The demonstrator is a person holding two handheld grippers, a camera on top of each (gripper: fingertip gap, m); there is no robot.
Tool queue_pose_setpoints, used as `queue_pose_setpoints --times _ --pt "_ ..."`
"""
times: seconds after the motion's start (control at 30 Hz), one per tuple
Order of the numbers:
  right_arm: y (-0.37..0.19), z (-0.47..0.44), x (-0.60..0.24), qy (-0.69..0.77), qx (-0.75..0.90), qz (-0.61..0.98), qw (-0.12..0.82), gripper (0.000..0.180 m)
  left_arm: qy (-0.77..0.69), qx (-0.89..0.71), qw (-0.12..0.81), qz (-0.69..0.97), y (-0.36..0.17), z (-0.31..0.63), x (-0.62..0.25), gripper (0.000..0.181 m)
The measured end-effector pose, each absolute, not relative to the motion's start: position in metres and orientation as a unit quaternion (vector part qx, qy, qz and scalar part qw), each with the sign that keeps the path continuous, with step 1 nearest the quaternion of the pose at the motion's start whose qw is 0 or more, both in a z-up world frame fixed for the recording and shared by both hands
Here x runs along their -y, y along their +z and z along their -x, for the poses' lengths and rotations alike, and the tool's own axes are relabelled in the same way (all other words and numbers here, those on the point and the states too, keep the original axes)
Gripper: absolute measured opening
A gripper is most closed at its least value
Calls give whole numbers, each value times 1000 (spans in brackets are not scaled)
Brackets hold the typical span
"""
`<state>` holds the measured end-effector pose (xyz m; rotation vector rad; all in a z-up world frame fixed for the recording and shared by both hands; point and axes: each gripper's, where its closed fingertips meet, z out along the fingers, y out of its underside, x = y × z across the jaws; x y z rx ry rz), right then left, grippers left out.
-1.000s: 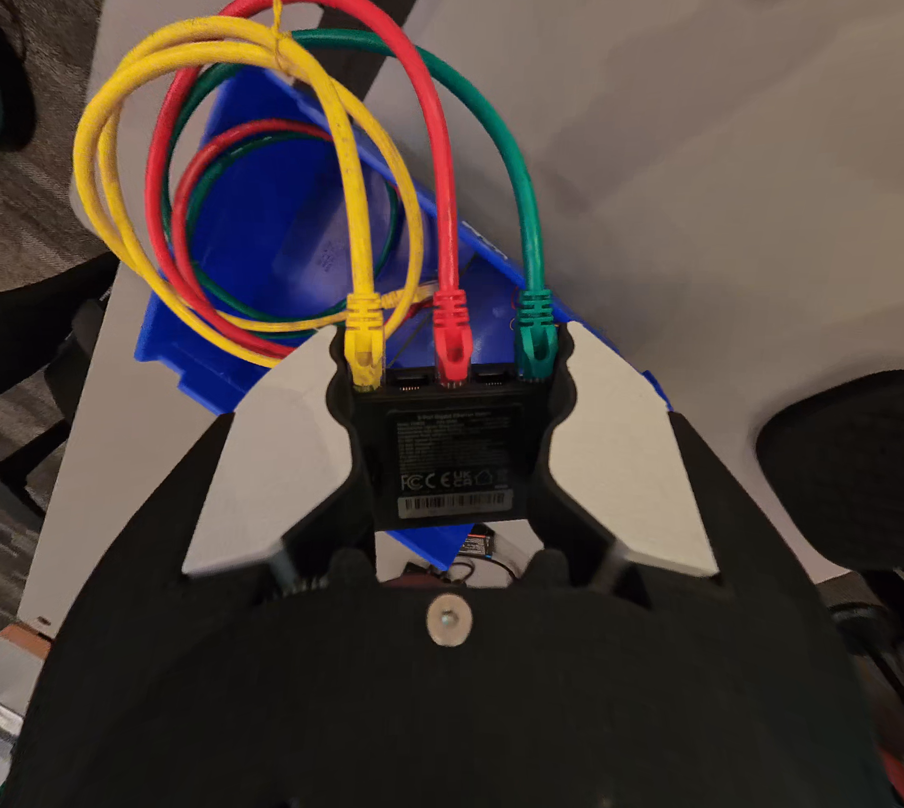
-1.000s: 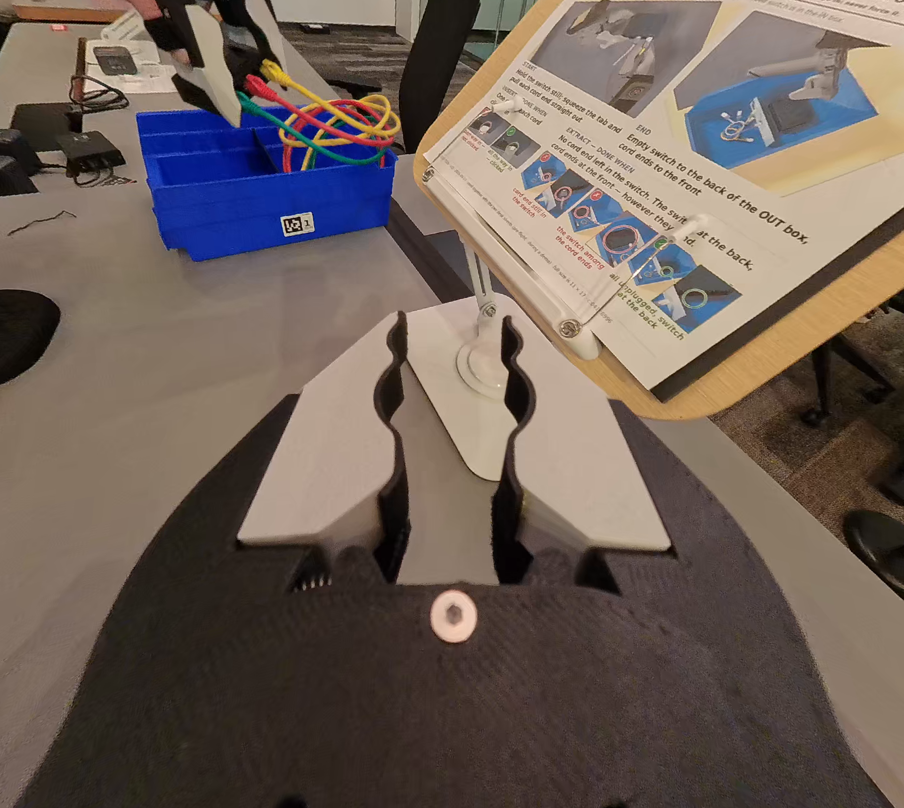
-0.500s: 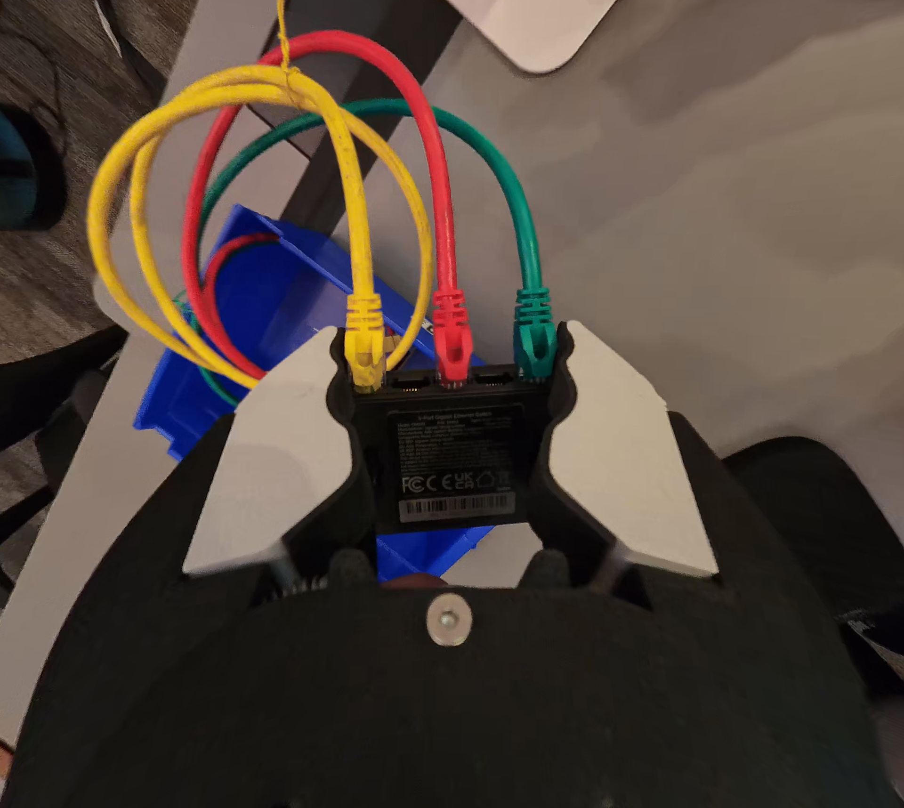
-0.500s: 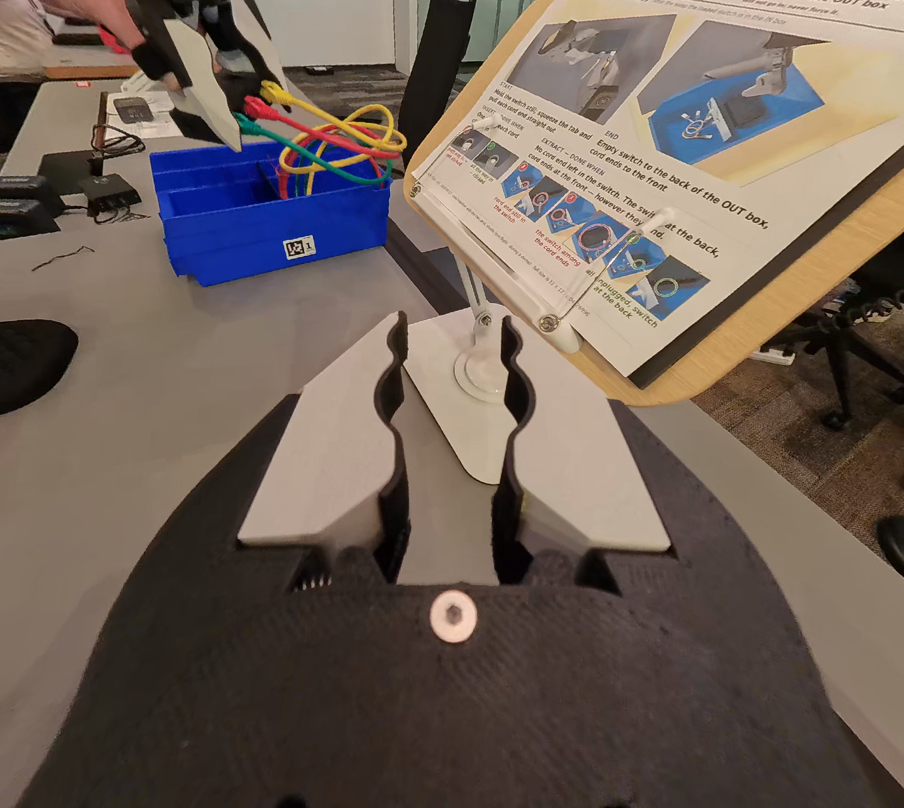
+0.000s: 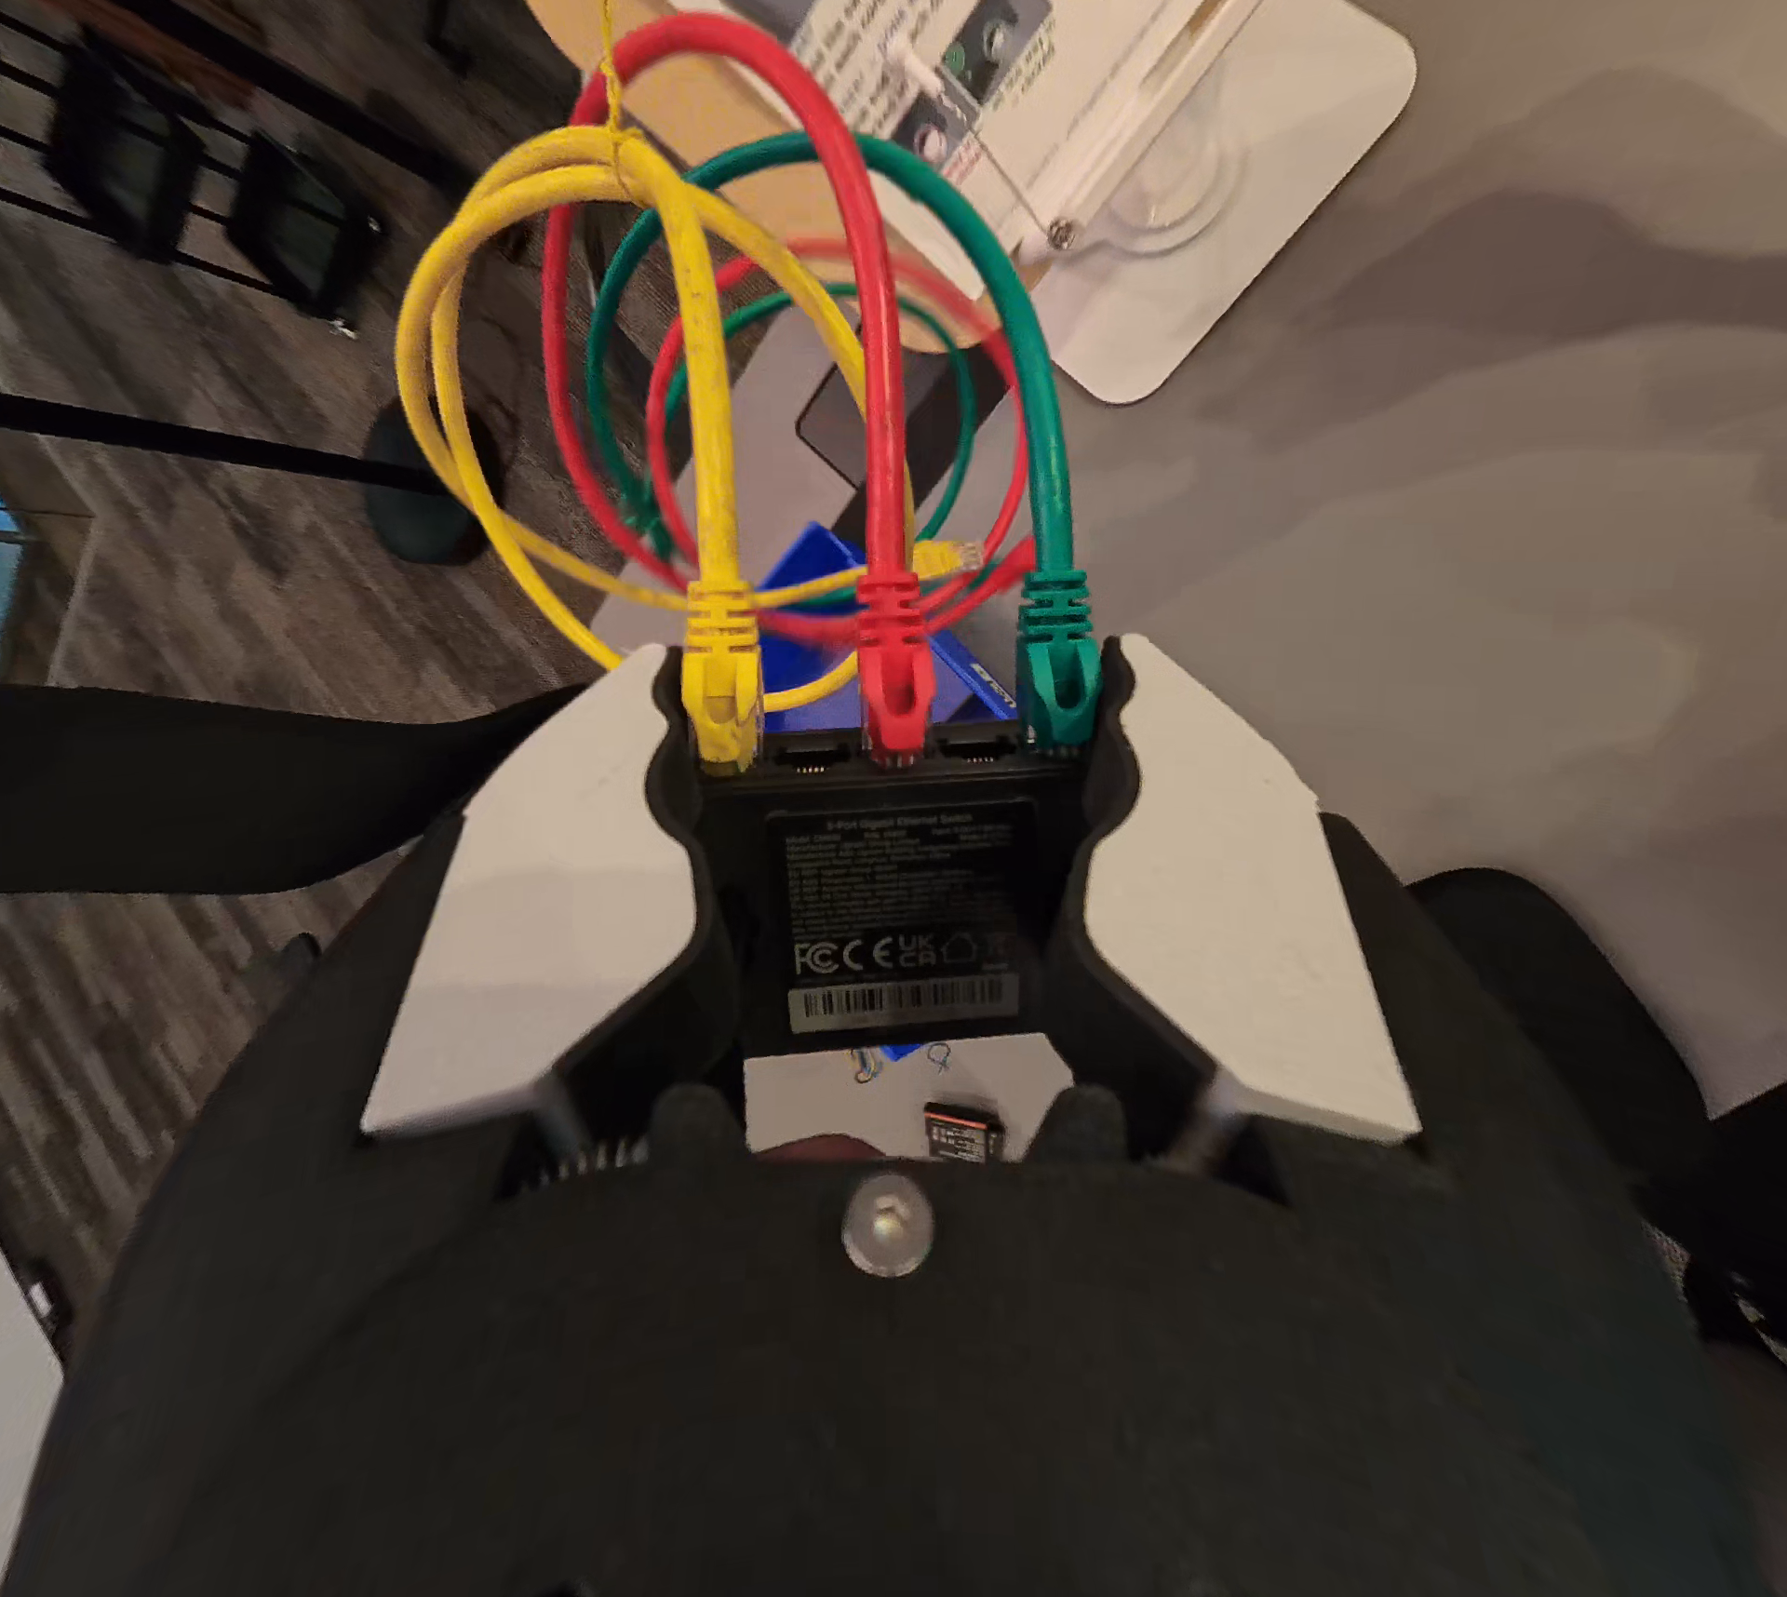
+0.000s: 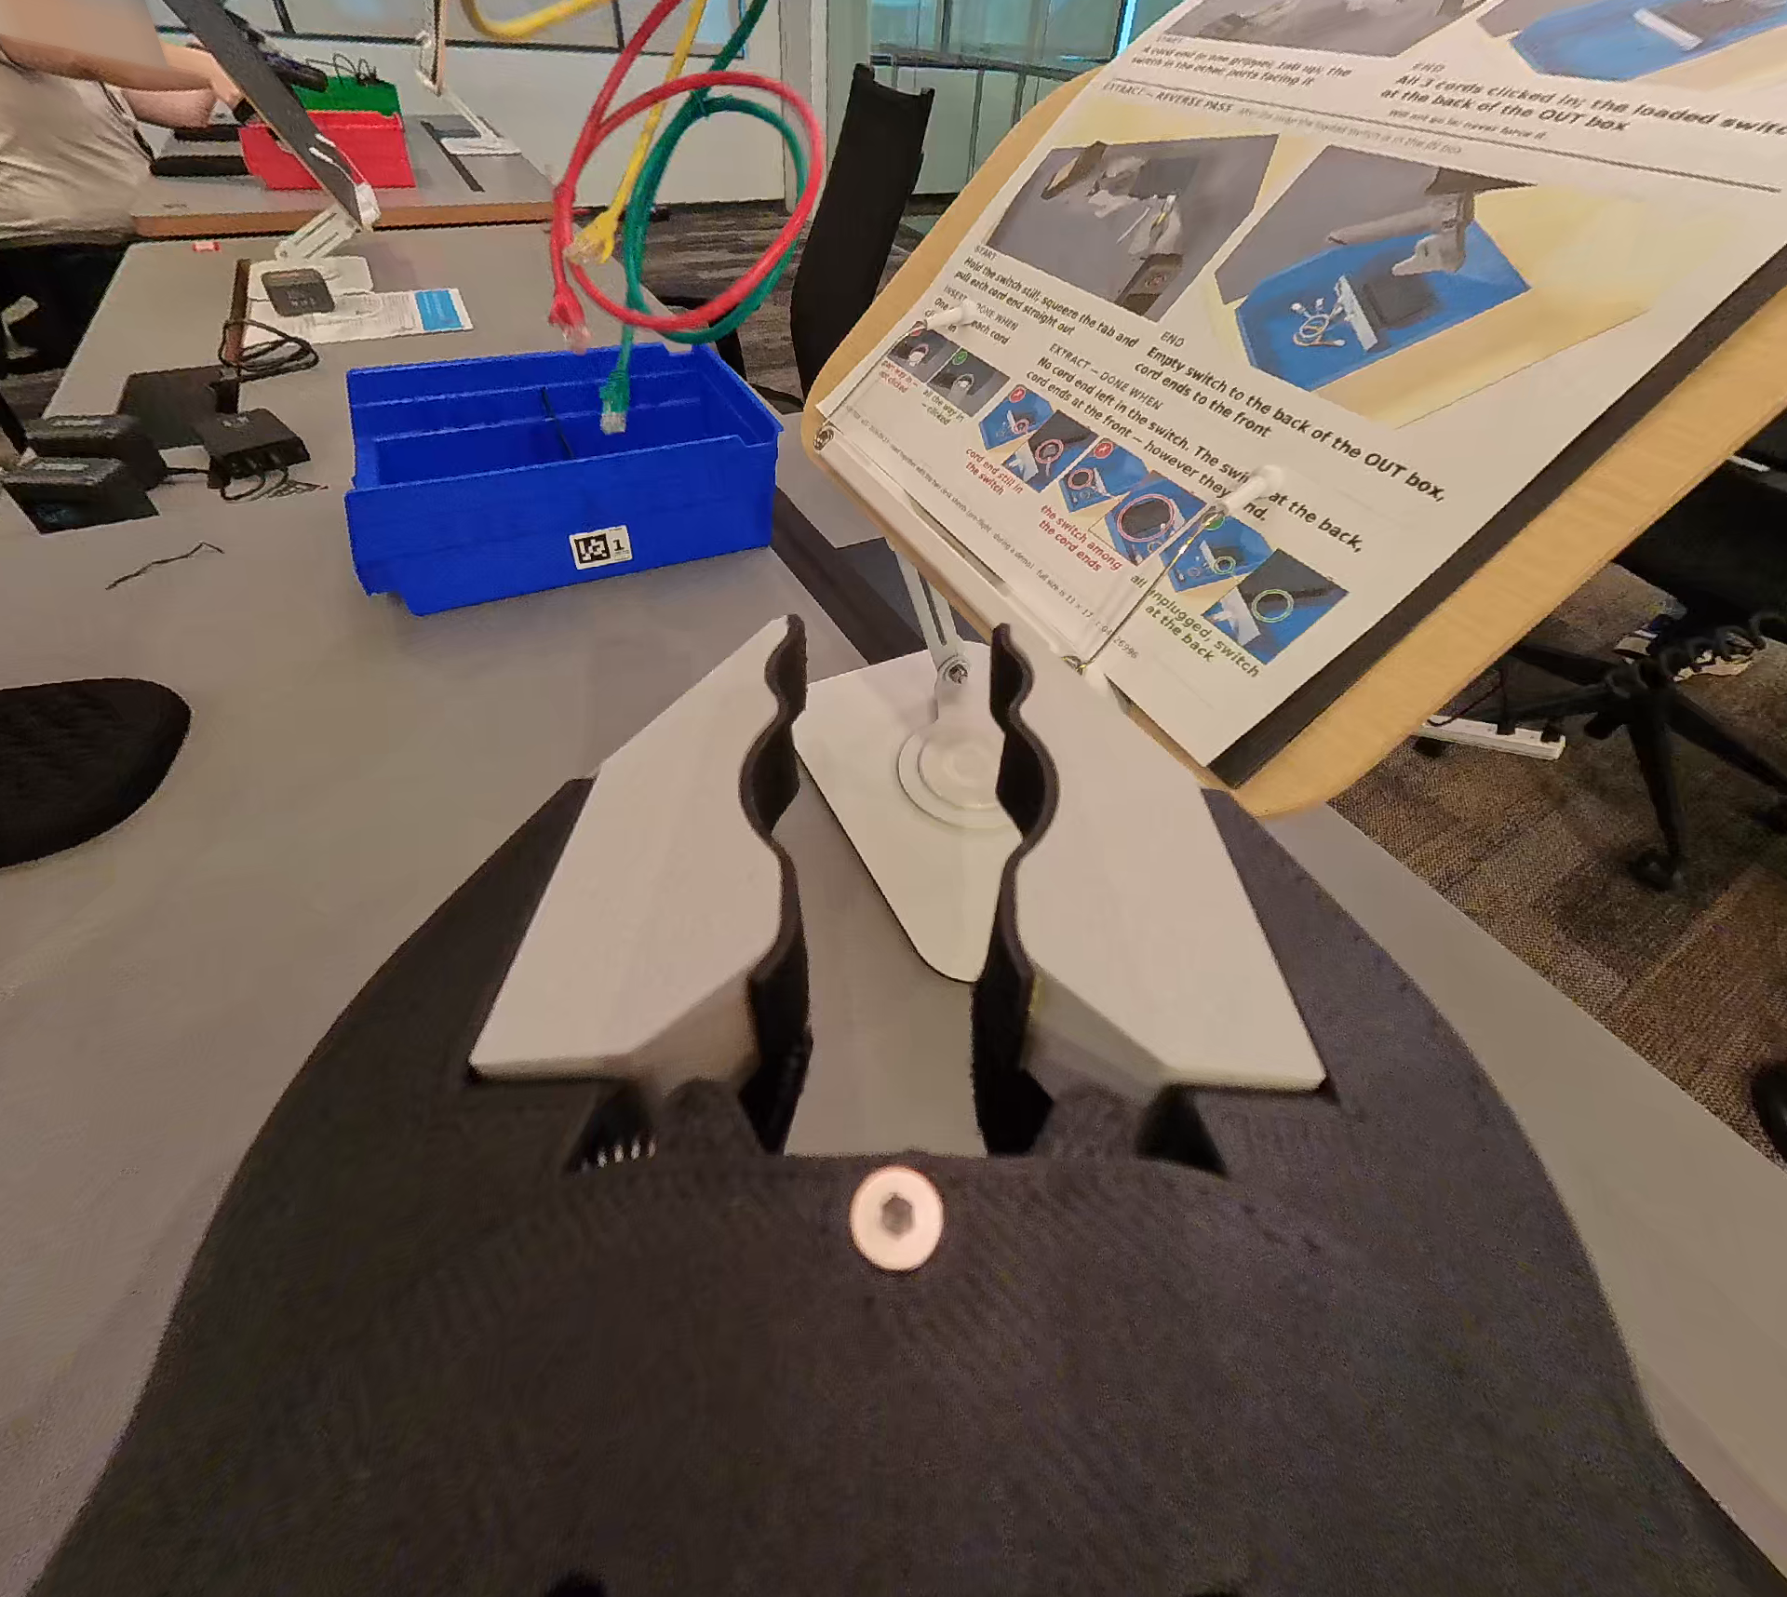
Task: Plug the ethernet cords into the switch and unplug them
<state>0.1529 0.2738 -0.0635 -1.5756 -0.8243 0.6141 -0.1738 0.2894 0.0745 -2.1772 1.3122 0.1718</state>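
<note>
Lifted well clear of the blue plastic divided bin since a second ago: left gripper now holds the small black ethernet switch up in the air, out over the grey table edge and nearer the tilted instruction board on its white stand.

Left jaws are clamped on the switch's two sides, ports facing away from the camera. Yellow cord, red cord and green cord each have one end seated, with an empty port between each pair. Free ends dangle in loops over the bin in the right wrist view.

Right gripper is partly open and empty, low over the table, pointed at the stand base.

Step, as I read it: plugging done, unplug pass starting. Next move calls for the right gripper to come up to one boot, press the latch tab, pull straight out.

Writing: switch underside has a spec label, compliance marks, barcode. Bin front has a square marker tag. Board has printed, illustrated instructions.
</note>
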Motion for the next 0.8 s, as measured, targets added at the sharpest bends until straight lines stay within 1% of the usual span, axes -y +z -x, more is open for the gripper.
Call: queue_pose_setpoints --times 0.07,0.13,0.2,0.27,0.4,0.57,0.63,0.8 --pt "-60 -156 -273 264 351 675 593 36 64 -500 302 809 94 165 -276 79" --pt "-56 -162 -271 264 346 672 599 36 52 -510 304 803 100 152 -260 79" --pt "-50 -167 -269 267 341 667 607 36 43 -522 300 797 90 138 -243 80" --pt "-44 -173 -266 266 338 664 612 36 30 -540 288 790 68 125 -225 80" --pt "-32 -179 -257 265 342 651 624 38 -13 -565 254 785 -1 99 -194 79" --pt "-25 -178 -251 259 348 645 629 38 -89 -588 192 781 -109 66 -166 80" --pt "-26 -175 -251 258 351 646 627 38 -102 -596 191 773 -143 53 -166 79" --pt "-38 -167 -257 257 357 657 612 37 -140 -622 152 755 -225 14 -157 79"
